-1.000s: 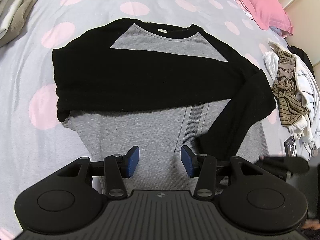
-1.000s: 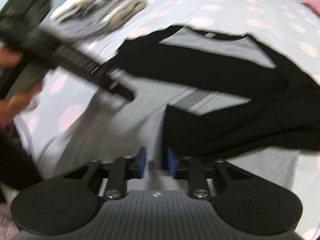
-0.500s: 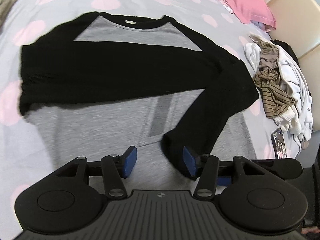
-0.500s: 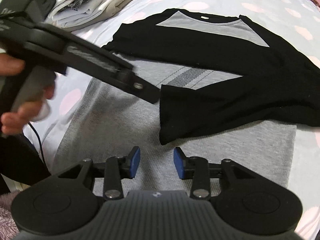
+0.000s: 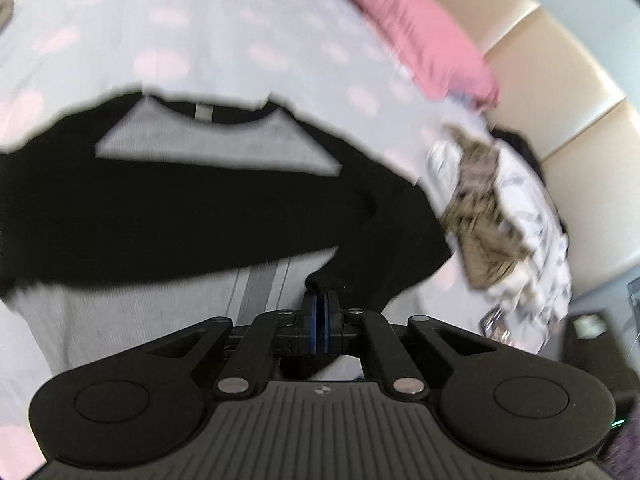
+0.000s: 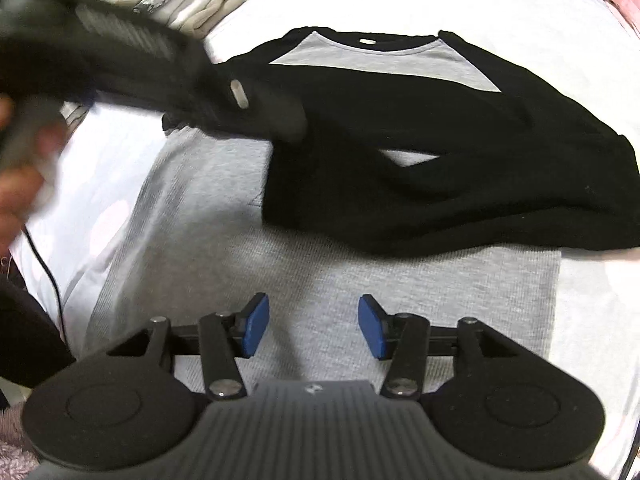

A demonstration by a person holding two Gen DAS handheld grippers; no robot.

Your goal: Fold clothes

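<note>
Left wrist view is showing the left gripper [image 5: 321,304] with its blue pads pressed together, pinching the cuff of the black sleeve [image 5: 384,248] just ahead of its tips. The grey and black shirt [image 5: 160,288] is lying flat on the polka-dot bedspread [image 5: 208,32] in front of the tool. Beyond the shirt, a pink pillow [image 5: 416,40] is leaning near the cream padded headboard [image 5: 560,92], and a heap of crumpled clothes [image 5: 500,216] is sitting to the right. Right wrist view is showing the right gripper [image 6: 314,326] spread wide, hovering over the shirt's grey hem. Folded laundry [image 6: 192,0] is stacked far ahead to its left.
</note>
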